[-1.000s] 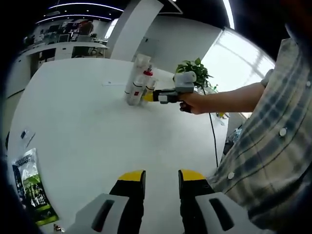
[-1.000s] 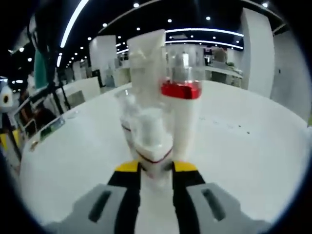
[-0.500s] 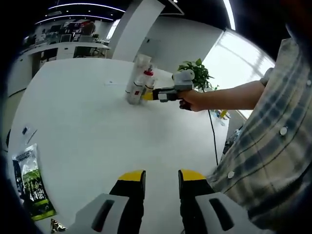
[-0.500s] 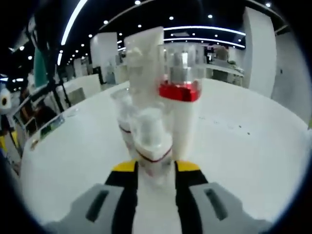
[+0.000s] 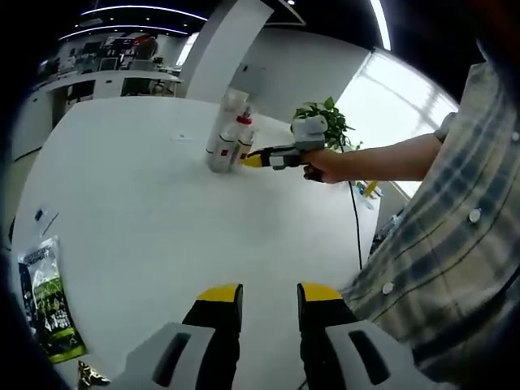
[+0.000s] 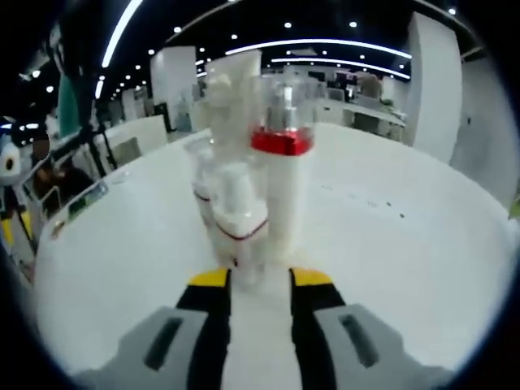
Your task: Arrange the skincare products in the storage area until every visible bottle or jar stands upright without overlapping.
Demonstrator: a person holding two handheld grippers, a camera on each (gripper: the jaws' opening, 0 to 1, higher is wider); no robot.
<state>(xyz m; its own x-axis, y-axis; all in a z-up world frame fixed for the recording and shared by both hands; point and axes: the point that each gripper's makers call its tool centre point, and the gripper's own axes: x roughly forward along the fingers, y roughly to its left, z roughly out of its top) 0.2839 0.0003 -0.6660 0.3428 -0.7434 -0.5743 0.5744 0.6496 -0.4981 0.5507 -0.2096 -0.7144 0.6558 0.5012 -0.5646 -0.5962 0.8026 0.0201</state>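
A tight group of white skincare bottles [image 5: 227,134] stands upright far out on the round white table [image 5: 146,227]. In the right gripper view it shows a tall bottle with a red collar [image 6: 280,191], a small bottle with a red band [image 6: 240,231], another small bottle [image 6: 203,191] and a tall white tube [image 6: 231,89]. My right gripper [image 6: 260,280] is open, and the small red-band bottle stands just at its fingertips, not clamped. The left gripper view shows that right gripper [image 5: 250,160] beside the group, held by a hand. My left gripper [image 5: 270,294] hangs open over bare table, holding nothing.
A green packet [image 5: 45,309] lies at the table's near left edge. A potted plant [image 5: 325,118] stands behind the right gripper, and a black cable [image 5: 357,231] runs off the table's right side. The person's plaid sleeve [image 5: 439,244] fills the right.
My right gripper has drawn back a little, so the small red-band bottle that sat between its jaws now stands at their tips. The left gripper has hardly moved.
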